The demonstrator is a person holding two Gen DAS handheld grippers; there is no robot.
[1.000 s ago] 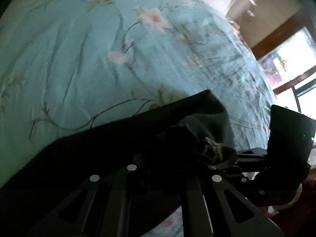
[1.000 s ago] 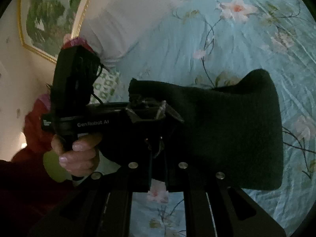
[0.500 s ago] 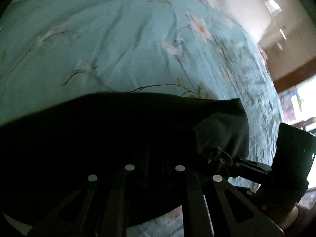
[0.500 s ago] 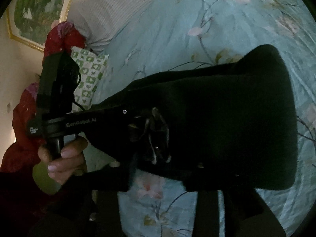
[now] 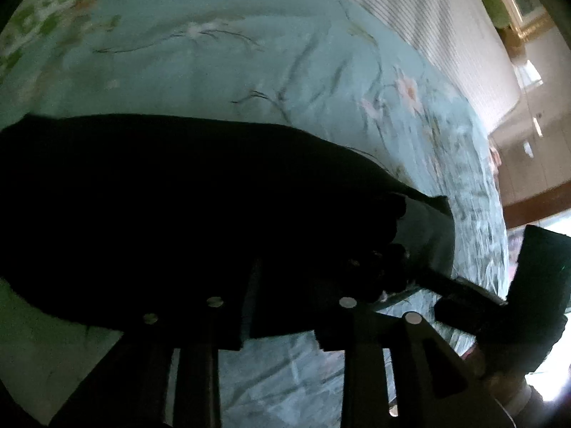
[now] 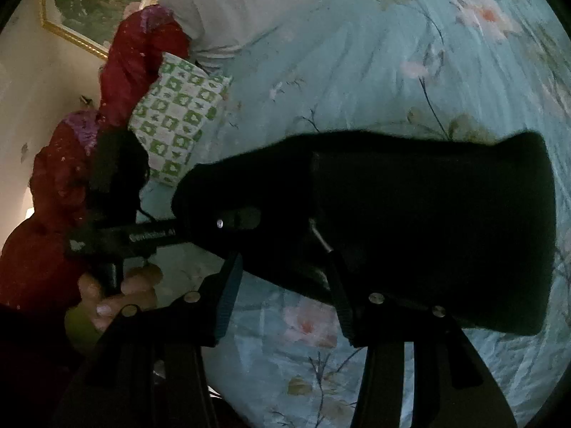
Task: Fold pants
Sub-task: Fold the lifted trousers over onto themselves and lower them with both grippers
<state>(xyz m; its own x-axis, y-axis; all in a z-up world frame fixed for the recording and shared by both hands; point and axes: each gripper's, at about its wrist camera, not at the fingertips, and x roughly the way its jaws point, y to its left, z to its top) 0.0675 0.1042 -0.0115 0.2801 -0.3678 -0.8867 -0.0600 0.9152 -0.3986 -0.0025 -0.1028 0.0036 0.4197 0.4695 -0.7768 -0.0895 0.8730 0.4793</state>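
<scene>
The black pants (image 5: 178,196) lie folded and flat across a light blue flowered bedspread (image 5: 249,71). My left gripper (image 5: 289,303) hovers at their near edge. Its jaws are opening, and the hem lies between the fingers with bedspread showing in the gap. From the right wrist view, the pants (image 6: 428,221) form a wide dark slab. My right gripper (image 6: 282,260) is at the near edge too, its jaws opening and wide apart over the fabric, not pressing it. The left gripper (image 6: 235,217), held by a hand (image 6: 107,296), reaches onto the pants from the left.
A green-and-white checked pillow (image 6: 175,121) and a red bundle (image 6: 135,57) sit at the head of the bed, under a framed picture (image 6: 100,0). A striped white cover (image 5: 428,35) lies beyond the bedspread. The other gripper's body (image 5: 535,285) stands at the right.
Both grippers were shut on bunched black fabric and now stand with jaws apart. The pants have dropped flat onto the bed. The left view has rolled and slid along the pants.
</scene>
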